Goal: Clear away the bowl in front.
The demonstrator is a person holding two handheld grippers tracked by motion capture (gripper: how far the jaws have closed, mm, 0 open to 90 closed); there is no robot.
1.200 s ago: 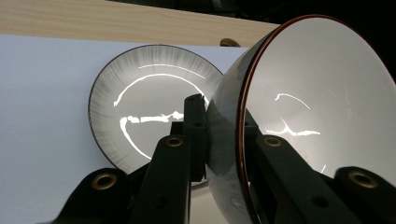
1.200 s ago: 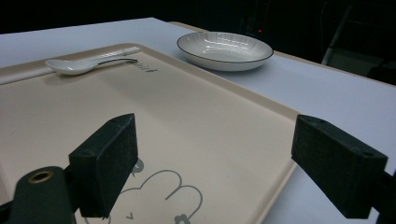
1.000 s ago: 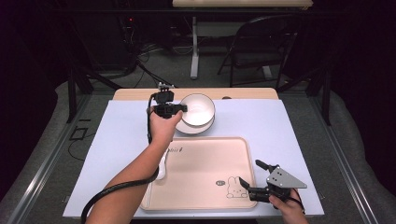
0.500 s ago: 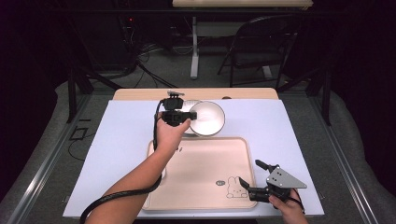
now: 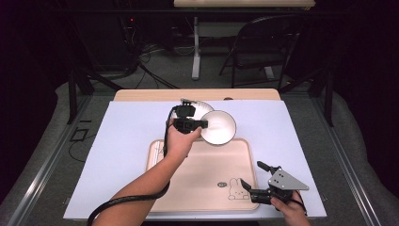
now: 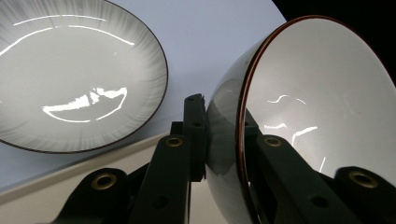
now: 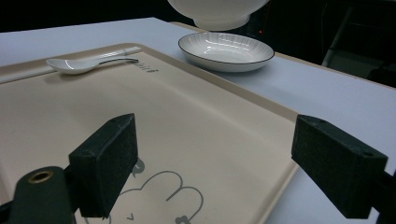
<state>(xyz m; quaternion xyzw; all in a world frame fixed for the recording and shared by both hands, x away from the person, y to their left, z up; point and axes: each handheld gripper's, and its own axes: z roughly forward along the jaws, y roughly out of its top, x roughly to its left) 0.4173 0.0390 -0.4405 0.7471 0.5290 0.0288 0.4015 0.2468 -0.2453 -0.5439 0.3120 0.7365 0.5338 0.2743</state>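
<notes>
the left gripper (image 5: 201,124) has its jaws clamped on the rim of the bowl (image 5: 219,127), one inside and one outside, holding it tilted in the air above the tray's (image 5: 202,188) far edge. the plate (image 7: 226,50) sits on the tabletop just beyond (a spoon (image 7: 88,63) lies on the tray's far left). the right gripper (image 5: 251,179) hovers over the near right corner, jaws wide apart.

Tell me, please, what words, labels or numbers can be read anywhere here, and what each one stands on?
Dark lettering at the tray's far rim, beside the spoon: too blurred to read.
Small dark mark beside the rabbit drawing on the tray: too small to read.
Bowl, plate and both tools: no text visible.
</notes>
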